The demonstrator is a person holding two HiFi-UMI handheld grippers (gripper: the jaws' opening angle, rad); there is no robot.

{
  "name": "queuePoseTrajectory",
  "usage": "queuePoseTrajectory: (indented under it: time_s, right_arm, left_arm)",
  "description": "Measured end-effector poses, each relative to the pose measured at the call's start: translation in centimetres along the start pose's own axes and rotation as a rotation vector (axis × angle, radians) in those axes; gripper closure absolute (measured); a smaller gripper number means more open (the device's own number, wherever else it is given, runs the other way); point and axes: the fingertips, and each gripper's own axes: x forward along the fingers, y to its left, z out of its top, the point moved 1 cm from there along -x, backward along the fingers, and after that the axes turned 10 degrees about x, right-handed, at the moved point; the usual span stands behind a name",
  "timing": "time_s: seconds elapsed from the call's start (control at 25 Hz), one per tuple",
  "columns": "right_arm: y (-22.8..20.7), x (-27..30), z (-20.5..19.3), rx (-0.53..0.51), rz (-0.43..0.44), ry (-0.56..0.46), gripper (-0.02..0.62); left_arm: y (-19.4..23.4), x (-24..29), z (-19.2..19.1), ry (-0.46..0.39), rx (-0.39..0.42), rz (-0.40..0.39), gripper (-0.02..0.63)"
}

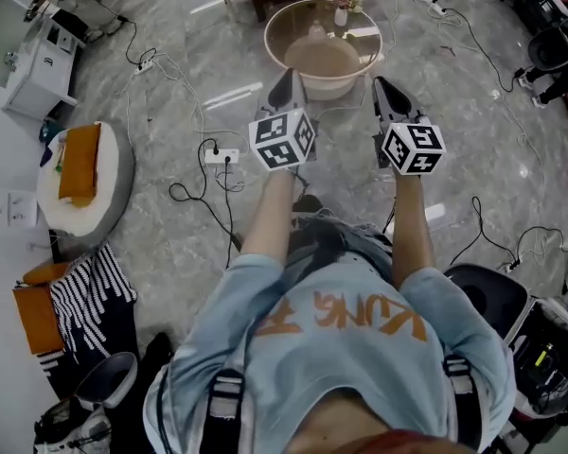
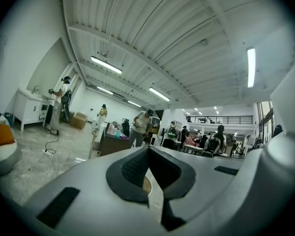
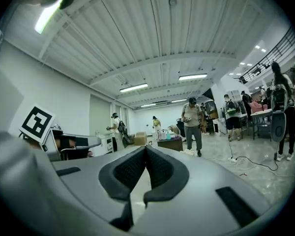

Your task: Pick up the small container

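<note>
In the head view a round glass-topped table point(image 1: 273, 49) stands on the floor just ahead of me. On its far side sits a small white container point(image 1: 341, 16) with pale flowers in it, and a small clear object point(image 1: 314, 32) stands nearer the middle. My left gripper point(image 1: 289, 76) is held in the air short of the table's near edge, and its pads meet at the tip with nothing between them. My right gripper point(image 1: 381, 85) hangs level beside it, also shut and empty. Both gripper views look out over the room and show only shut jaws, left gripper point(image 2: 148, 149) and right gripper point(image 3: 145, 149).
Cables and a power strip point(image 1: 220, 155) lie on the marble floor under my left arm. A round cushion point(image 1: 85, 180) with an orange item sits at left, and a white cabinet point(image 1: 40, 72) at far left. Several people point(image 3: 192, 124) stand about the hall.
</note>
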Motion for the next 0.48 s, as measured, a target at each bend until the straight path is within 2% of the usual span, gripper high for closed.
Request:
queuePoseTrajectory:
  time_s: [0.28,0.48]
  right_arm:
    - [0.4,1.1,-2.2,-0.029,0.082,0.074,0.583]
    - [-0.7,1.5,-1.6,-0.041,0.061,0.047,0.583]
  left_arm:
    - [-1.0,1.7,-2.2,0.049,0.033,-0.007,0.583]
    - [-1.4,3.6,-2.6,0.051,0.045,-0.049,0.583]
